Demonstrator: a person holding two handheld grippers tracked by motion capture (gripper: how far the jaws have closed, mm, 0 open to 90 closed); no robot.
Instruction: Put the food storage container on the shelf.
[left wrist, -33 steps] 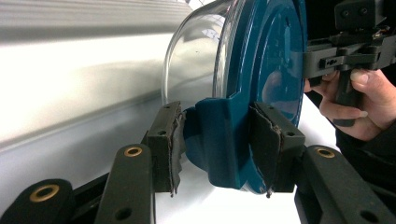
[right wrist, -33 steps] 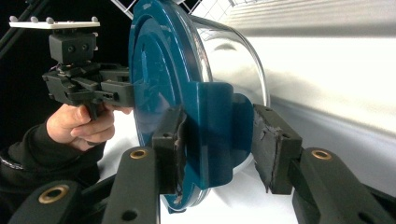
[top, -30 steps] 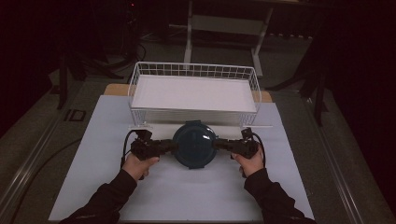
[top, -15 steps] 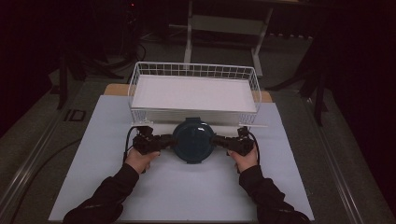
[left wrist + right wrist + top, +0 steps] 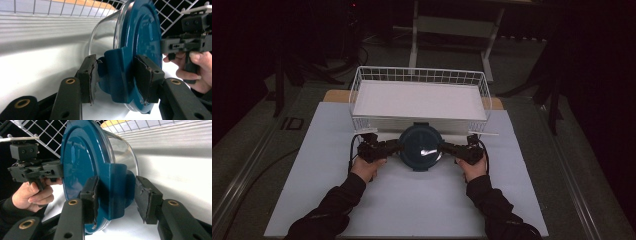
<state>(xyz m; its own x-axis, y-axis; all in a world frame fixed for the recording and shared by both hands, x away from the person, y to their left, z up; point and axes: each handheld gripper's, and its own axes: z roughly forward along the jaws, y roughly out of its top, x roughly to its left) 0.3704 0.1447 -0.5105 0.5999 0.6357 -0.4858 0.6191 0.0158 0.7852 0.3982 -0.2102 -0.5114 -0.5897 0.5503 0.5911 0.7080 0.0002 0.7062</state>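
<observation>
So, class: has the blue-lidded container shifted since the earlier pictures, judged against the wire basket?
Yes. In the high view the blue-lidded container has moved up the picture and now overlaps the wire basket's front edge; earlier it sat lower, nearer the person.

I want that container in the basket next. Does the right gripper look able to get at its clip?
Likely yes: the right gripper already straddles the blue clip of the container, nothing between.

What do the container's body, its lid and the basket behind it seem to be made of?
Container body: clear, glossy, probably glass or hard plastic; the mat shows through. Lid: teal moulded plastic, shiny with reflections. Basket: thin white-coated metal wire, judging by its open grid.
</observation>
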